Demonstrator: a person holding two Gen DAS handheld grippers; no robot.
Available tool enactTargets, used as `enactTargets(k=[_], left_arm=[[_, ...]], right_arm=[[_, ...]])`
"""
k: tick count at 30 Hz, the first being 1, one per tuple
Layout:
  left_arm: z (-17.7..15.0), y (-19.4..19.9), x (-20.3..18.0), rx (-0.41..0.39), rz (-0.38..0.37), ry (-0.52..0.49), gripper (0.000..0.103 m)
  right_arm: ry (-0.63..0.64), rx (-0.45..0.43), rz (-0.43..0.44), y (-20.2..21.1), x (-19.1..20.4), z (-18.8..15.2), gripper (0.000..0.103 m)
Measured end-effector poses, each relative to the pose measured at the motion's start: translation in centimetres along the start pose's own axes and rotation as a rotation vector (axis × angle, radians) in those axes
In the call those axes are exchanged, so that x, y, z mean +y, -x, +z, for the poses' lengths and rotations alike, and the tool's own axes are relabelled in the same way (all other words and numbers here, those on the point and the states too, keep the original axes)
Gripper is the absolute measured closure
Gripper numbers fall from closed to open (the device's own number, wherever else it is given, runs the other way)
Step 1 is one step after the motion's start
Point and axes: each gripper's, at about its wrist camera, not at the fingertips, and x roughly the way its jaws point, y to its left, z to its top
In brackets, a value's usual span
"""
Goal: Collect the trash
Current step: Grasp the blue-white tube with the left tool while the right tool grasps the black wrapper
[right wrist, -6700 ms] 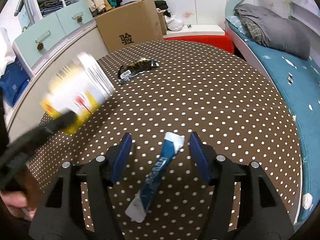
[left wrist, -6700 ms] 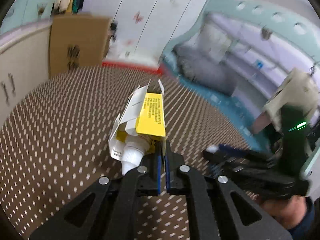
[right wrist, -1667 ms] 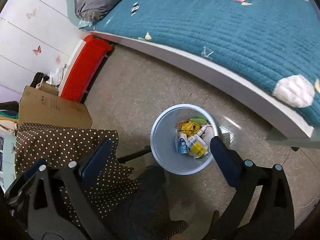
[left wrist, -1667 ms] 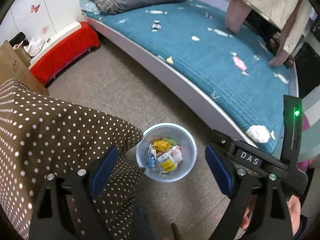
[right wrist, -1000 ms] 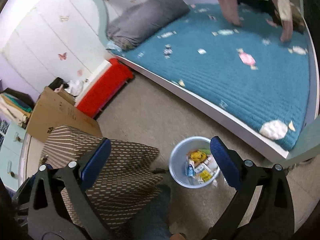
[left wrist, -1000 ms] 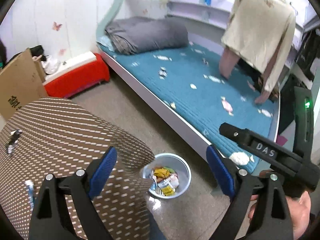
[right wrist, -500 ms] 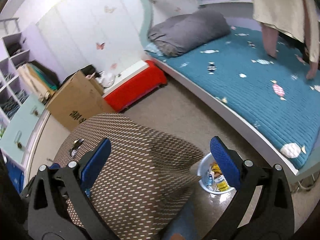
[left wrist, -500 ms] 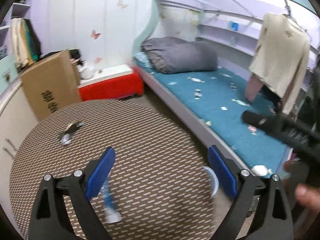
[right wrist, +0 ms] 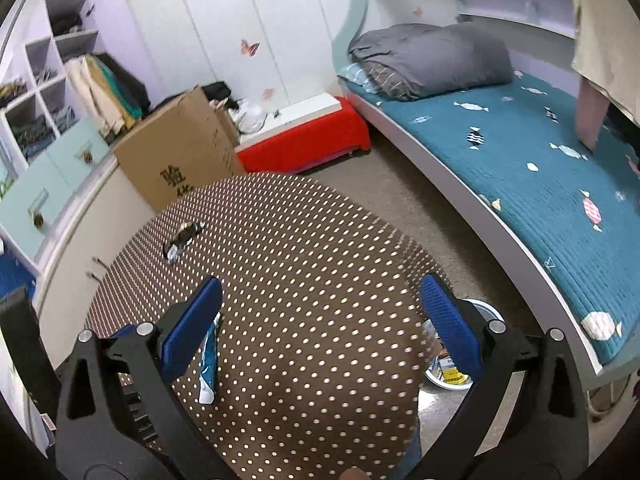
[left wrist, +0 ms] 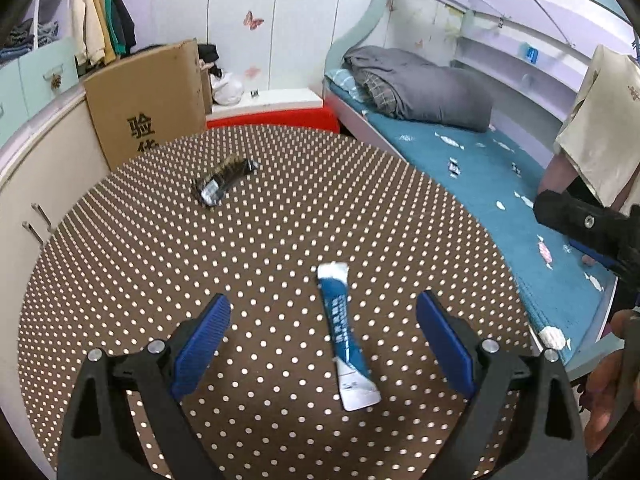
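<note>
Left gripper [left wrist: 322,334] jaws wide apart, empty, above blue wrapper [left wrist: 343,336] mid-table [left wrist: 120,264], black wrapper [left wrist: 226,176] toward table's far edge, right gripper [right wrist: 320,330] likewise spread, bin [right wrist: 452,368] beside table's edge, wrapper print unreadable

Glossy blue wrapper [left wrist: 345,332] lies on matt polka-dot cloth tablecloth [left wrist: 160,264].

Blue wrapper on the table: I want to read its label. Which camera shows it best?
The left wrist view: the blue wrapper lies whole between the open fingers. In the right wrist view it is smaller and partly hidden behind a finger.
</note>
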Motion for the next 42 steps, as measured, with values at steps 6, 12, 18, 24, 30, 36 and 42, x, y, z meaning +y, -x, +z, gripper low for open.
enactTargets(k=[6, 12, 18, 24, 30, 36, 42], left_arm=[[-1.1, -2.6, 0.2, 0.063, -0.034, -0.007, 0.047], [-1.7, -3.5, 0.5, 0.058, -0.033, -0.050, 0.092], [-2.1, -2.8, 3.8, 0.044, -0.056, 0.001, 0.094], [-1.4, -1.6, 8.1, 0.011, -0.031, 0.073, 0.094], [-1.2, -0.3, 13.4, -0.026, 0.025, 0.167, 0.094], [-1.5, 0.9, 17.9, -0.050, 0.077, 0.252, 0.094], [-2.1, 1.9, 19.7, -0.059, 0.076, 0.300, 0.094]], right_arm=[[0.010, 0.040, 0.002, -1.7, 0.6, -0.6, 0.006], [0.033, 0.068, 0.019, -3.3, 2.0, -0.5, 0.006], [0.063, 0.088, 0.029, -5.2, 4.2, 0.1, 0.006], [0.123, 0.119, 0.065, -8.7, 8.5, 1.1, 0.006], [0.187, 0.165, 0.133, -13.7, 14.3, 1.9, 0.006], [0.210, 0.193, 0.151, -19.0, 19.0, 2.5, 0.006], [0.254, 0.204, 0.072, -21.9, 21.6, 2.4, 0.010]])
